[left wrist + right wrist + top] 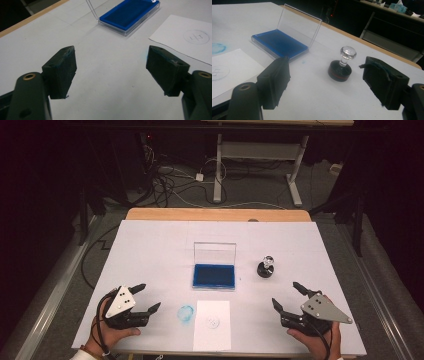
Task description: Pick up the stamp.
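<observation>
Stamp (341, 67) here is a squat, dark round one with a red band and a clear glass-like knob on top, standing upright on the white desk (150, 250), just right of the open blue ink pad (214, 275). Both tongs, left (148, 297) and right (285, 296), are spread wide and hold nothing.

Black two-jaw tool (143, 299); grey three-cornered plate (121, 300); black cable (101, 336)

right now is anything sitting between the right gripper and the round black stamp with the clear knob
Nothing visible does. The right gripper, jaws open, faces the round black stamp with the clear knob across bare white table. The open blue ink pad lies off to one side, the white paper sheet nearer the person.
</observation>
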The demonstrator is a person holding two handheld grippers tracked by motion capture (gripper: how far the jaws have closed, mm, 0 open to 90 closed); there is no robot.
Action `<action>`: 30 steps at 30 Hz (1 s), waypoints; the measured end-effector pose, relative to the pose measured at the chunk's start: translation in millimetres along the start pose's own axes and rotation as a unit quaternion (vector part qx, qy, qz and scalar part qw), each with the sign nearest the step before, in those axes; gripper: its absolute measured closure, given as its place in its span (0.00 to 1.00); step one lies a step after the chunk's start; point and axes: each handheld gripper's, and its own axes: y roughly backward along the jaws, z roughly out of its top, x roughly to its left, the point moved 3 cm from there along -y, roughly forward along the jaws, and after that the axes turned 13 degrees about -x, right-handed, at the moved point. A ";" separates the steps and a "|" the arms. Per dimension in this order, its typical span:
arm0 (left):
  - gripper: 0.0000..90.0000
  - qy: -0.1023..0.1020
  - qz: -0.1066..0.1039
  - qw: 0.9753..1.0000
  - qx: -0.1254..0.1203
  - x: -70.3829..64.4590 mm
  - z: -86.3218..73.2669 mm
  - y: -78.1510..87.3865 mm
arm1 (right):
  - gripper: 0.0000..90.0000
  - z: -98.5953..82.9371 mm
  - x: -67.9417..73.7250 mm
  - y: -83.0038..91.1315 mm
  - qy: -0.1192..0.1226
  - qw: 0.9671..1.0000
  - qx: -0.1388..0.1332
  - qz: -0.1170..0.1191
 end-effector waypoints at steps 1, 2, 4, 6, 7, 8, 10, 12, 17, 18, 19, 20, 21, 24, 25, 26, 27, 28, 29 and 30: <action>0.26 0.000 -0.001 1.000 0.001 -0.2 -0.3 -0.6 | 0.23 -0.5 -0.3 -0.1 -0.001 1.000 0.002 0.000; 0.26 0.000 -0.001 1.000 0.001 -0.2 -0.3 -0.6 | 0.23 -0.5 -0.3 -0.1 -0.001 1.000 0.002 0.000; 0.26 -0.001 -0.003 1.000 0.003 -1.3 -0.8 -0.6 | 0.23 -0.4 -0.6 0.6 0.002 1.000 0.003 0.000; 0.26 0.000 -0.005 1.000 0.003 -1.5 -0.7 -0.7 | 0.23 -0.3 -0.5 0.6 0.002 1.000 0.003 0.000; 0.26 -0.002 -0.006 1.000 0.004 -1.6 -0.5 -0.8 | 0.23 -0.2 -0.4 0.5 0.001 1.000 0.003 0.000; 0.26 -0.003 -0.006 1.000 0.003 -1.8 -0.3 -0.6 | 0.23 -0.2 -0.4 0.3 0.003 1.000 0.005 0.000; 0.26 -0.003 -0.008 1.000 0.002 -2.0 -0.6 0.5 | 0.23 0.1 -0.4 -0.4 0.004 1.000 0.006 0.000; 0.26 -0.002 -0.008 1.000 0.005 -2.1 -1.8 1.2 | 0.23 0.4 -0.7 -1.2 0.004 1.000 0.009 0.002; 0.26 -0.005 -0.011 1.000 0.013 -3.6 -2.2 0.1 | 0.24 1.8 -6.3 -3.7 -0.002 1.000 0.022 0.006; 0.26 -0.005 -0.011 1.000 0.013 -3.6 -2.1 -0.3 | 0.24 2.9 -11.9 -5.8 -0.006 1.000 0.029 0.006; 0.26 -0.004 -0.012 1.000 0.015 -3.8 -2.5 -1.4 | 0.24 3.0 -15.5 -7.5 -0.011 0.999 0.032 0.007; 0.26 -0.002 -0.013 1.000 0.016 -3.7 -2.8 -1.8 | 0.24 2.8 -19.2 -9.7 -0.017 0.999 0.041 0.006; 0.26 -0.002 -0.013 1.000 0.016 -3.7 -2.8 -1.8 | 0.24 3.0 -23.0 -11.9 -0.020 0.999 0.045 0.007; 0.26 -0.001 -0.014 1.000 0.019 -3.1 -3.8 -3.0 | 0.24 3.7 -30.8 -17.5 -0.027 0.998 0.059 0.007; 0.26 -0.001 -0.014 1.000 0.021 -3.2 -4.0 -3.4 | 0.24 4.3 -37.4 -22.6 -0.042 0.997 0.066 0.010; 0.26 -0.003 -0.014 1.000 0.022 -3.3 -4.1 -3.5 | 0.23 4.3 -40.2 -25.0 -0.046 0.996 0.074 0.011; 0.26 -0.003 -0.014 1.000 0.021 -3.3 -4.0 -3.5 | 0.23 4.4 -42.7 -27.7 -0.048 0.996 0.080 0.013; 0.26 -0.003 -0.015 1.000 0.022 -3.2 -4.0 -3.6 | 0.23 4.7 -45.3 -30.4 -0.049 0.995 0.084 0.015; 0.26 -0.003 -0.014 1.000 0.022 -3.1 -4.0 -3.7 | 0.23 5.1 -47.9 -33.2 -0.052 0.995 0.088 0.014; 0.26 -0.003 -0.015 1.000 0.022 -3.1 -4.0 -3.7 | 0.23 5.1 -47.9 -33.2 -0.052 0.995 0.088 0.014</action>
